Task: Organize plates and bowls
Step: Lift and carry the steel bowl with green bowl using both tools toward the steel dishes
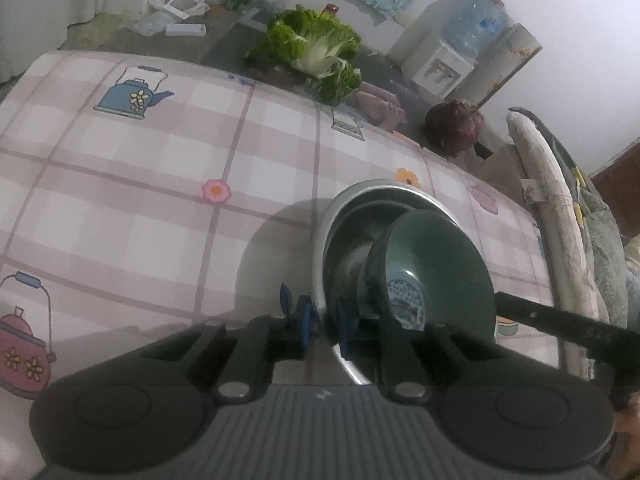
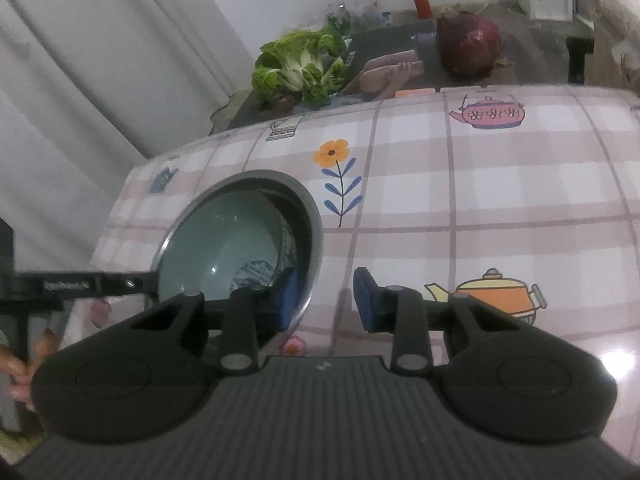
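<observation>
A steel bowl (image 1: 320, 240) stands on the checked tablecloth (image 1: 160, 208), and a green bowl (image 1: 448, 264) with a blue pattern on its bottom leans tilted inside it. My left gripper (image 1: 324, 318) is shut on the steel bowl's near rim, one blue pad on each side of it. In the right wrist view the same steel bowl (image 2: 316, 216) holds the green bowl (image 2: 224, 232). My right gripper (image 2: 326, 300) straddles the rim: one pad is inside and the other stands apart outside it. The left gripper's black finger (image 2: 80, 284) reaches the rim from the left.
Beyond the table's far edge lie a leafy green cabbage (image 1: 316, 48), a purple cabbage (image 1: 454, 128) and sweet potatoes (image 1: 380, 104). A water dispenser (image 1: 452, 52) stands by the wall. A padded chair back (image 1: 548, 200) rises at the right. A hand (image 2: 16, 376) shows at lower left.
</observation>
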Available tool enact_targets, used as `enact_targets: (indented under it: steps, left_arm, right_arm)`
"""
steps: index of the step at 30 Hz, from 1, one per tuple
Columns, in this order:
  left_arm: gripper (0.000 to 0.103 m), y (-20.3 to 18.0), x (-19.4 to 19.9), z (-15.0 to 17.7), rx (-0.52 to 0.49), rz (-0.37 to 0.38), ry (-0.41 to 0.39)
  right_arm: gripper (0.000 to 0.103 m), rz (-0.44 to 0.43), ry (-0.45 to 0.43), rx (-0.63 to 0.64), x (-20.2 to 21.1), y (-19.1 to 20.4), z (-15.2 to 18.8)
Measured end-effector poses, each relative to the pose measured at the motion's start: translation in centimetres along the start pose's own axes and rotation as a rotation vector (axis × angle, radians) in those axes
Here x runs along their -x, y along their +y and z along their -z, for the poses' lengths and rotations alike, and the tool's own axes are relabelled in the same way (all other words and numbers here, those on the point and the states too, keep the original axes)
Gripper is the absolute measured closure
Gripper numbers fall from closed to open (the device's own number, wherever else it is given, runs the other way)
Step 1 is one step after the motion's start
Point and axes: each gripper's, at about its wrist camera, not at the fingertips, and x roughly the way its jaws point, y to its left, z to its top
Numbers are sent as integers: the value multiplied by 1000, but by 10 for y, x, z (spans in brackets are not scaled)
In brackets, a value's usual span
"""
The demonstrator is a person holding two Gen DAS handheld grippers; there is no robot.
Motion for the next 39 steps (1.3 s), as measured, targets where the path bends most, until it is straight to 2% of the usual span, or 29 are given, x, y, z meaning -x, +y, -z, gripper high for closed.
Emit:
enact_targets:
  steps: [5,18,26,35,39]
  left_arm:
    - [90,0,-10,-2,8,0,22]
    - [90,3,-22,-4,46,18,55]
    - [91,7,-26,-2,86,43,61]
    - [92,10,-25,0,116,59,51]
    - [92,10,-24,1,124,55,50]
  right_arm:
    - [74,-10,-7,-39,3,-6,-4]
    - [86,-45,62,-92,-19,-10,-12]
    - [87,-68,104,-133,-40,-14,-13]
    - [87,-82,93,-146,-45,-16,-12]
    - [97,-88,98,-134,-44,-12,-12]
